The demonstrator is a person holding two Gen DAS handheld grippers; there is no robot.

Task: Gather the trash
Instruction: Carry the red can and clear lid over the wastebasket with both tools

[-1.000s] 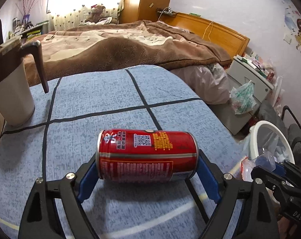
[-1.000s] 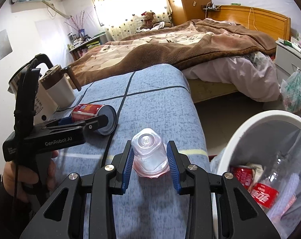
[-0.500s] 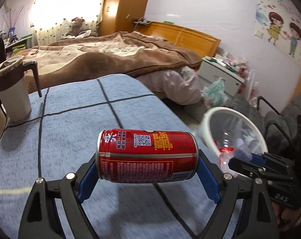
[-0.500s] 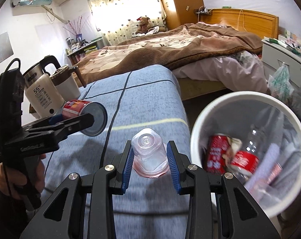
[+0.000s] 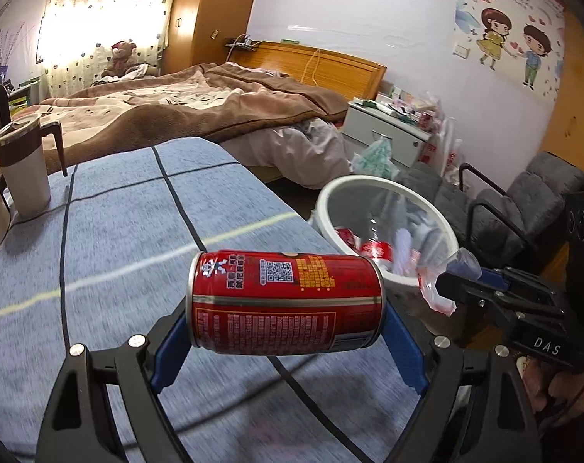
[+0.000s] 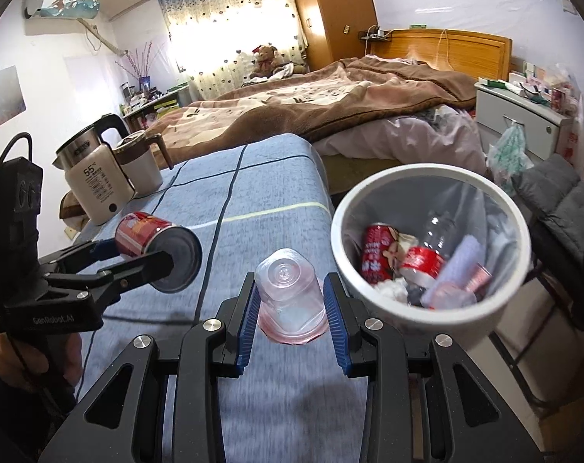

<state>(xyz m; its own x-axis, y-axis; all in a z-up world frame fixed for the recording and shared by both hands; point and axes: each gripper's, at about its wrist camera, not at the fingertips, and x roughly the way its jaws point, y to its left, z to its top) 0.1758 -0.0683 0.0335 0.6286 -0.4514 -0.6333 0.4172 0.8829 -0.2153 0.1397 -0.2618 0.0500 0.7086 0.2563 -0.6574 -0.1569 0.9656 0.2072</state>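
Two cans: one [image 6: 153, 237] at 9 o'clock, one [image 6: 374, 250] in the bin [image 6: 430, 177]; one cup [image 6: 290, 301]; one kettle [image 6: 95, 181]; one mug [image 6: 141, 162].

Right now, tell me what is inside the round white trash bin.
The round white trash bin holds a red drink can, a clear plastic bottle with a red label, crumpled white tissue and wrappers. These cover the bottom, so anything beneath is hidden.

Each camera sits on its hand-held gripper, close above the blue cloth-covered counter [image 5: 118, 239], looking forward toward the brown-blanketed bed [image 6: 330, 100]. Both views share the round white trash bin [image 5: 332, 193] [image 6: 427, 177] and see each other's gripper.
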